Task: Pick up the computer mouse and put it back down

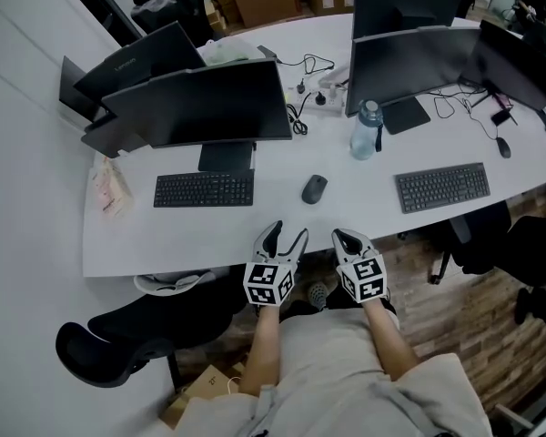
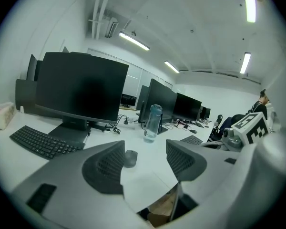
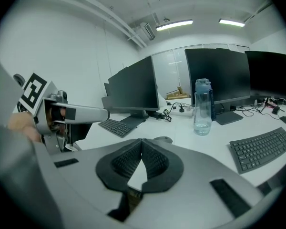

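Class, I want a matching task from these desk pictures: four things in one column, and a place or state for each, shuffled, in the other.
Things:
1 computer mouse
2 water bottle
3 left tongs
4 right tongs

States:
A jaws shut
B lies flat on the white desk
C jaws apart
D stands upright

Pairs: 1-B; 2-D; 3-C; 4-A

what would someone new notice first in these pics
Two grippers hover at the near edge of the white desk: the left gripper with fingers spread, the right gripper shut. Just beyond them lies a dark computer mouse, untouched, with a water bottle standing farther back.
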`<move>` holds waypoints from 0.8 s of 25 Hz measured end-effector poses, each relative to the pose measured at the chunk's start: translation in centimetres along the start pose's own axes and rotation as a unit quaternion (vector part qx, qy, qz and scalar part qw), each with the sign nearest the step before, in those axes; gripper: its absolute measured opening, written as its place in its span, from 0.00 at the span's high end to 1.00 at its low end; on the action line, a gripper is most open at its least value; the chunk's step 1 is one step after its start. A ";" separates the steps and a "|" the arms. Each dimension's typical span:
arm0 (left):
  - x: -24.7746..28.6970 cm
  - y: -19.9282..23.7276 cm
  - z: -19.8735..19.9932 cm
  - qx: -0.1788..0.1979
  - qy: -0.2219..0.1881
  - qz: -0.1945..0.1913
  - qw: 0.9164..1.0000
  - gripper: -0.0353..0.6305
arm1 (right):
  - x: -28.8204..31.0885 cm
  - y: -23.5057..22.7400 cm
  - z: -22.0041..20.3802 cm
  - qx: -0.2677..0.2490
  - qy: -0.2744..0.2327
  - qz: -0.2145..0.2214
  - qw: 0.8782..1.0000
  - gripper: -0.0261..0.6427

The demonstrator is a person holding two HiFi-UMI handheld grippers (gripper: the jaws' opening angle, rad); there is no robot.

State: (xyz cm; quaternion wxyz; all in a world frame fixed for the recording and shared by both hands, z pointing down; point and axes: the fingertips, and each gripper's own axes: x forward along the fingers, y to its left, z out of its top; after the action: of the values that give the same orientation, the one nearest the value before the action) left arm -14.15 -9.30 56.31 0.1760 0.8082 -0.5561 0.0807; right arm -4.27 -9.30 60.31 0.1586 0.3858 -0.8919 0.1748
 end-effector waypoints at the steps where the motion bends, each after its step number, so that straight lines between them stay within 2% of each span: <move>1: -0.1 0.1 0.0 -0.002 -0.002 0.002 1.000 0.53 | -0.1 -0.1 -0.1 -0.002 0.000 -0.001 1.000 0.95; 7: -0.5 0.1 0.4 -0.011 -0.014 0.005 1.000 0.64 | -0.2 -0.2 -0.7 -0.007 0.004 0.001 1.000 0.95; 13: -0.8 0.8 0.1 -0.020 -0.013 0.015 1.000 0.83 | 0.2 0.6 -0.2 -0.020 0.003 0.010 1.000 0.95; 20: -1.1 1.2 0.2 -0.020 -0.010 0.019 1.000 0.90 | 0.8 1.4 0.2 -0.023 -0.001 0.024 0.999 0.95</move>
State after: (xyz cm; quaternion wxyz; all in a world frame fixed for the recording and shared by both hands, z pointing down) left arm -15.71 -8.83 56.04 0.1851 0.7946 -0.5746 0.0648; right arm -5.89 -9.00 60.16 0.1628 0.3611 -0.9046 0.1575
